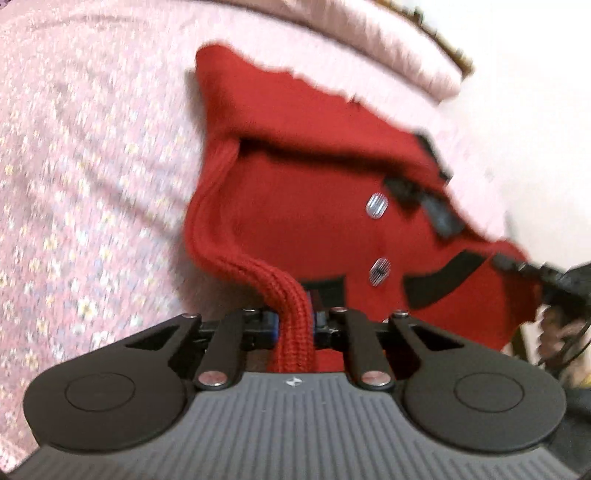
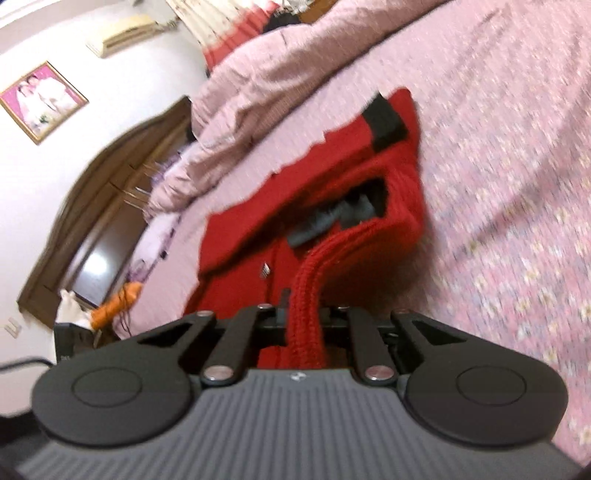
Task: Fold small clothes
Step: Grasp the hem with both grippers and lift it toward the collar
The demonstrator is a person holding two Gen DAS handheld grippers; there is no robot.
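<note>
A small red cardigan [image 1: 303,221] lies on the pink flowered bed [image 1: 74,184], partly lifted. The left tongs [image 1: 295,321] are clamped tight on its ribbed hem; the right tongs [image 2: 304,317] likewise pinch the ribbed edge. Two silver buttons [image 1: 376,206] show.

We see a bedroom: a pink floral bedspread [image 2: 517,184] covers the bed, a rumpled pink quilt [image 2: 258,85] heaped along its far side. On the white wall [image 2: 55,48] hang a framed portrait [image 2: 42,101] and an air conditioner [image 2: 123,33], beside a dark wooden arched frame [image 2: 107,177].
</note>
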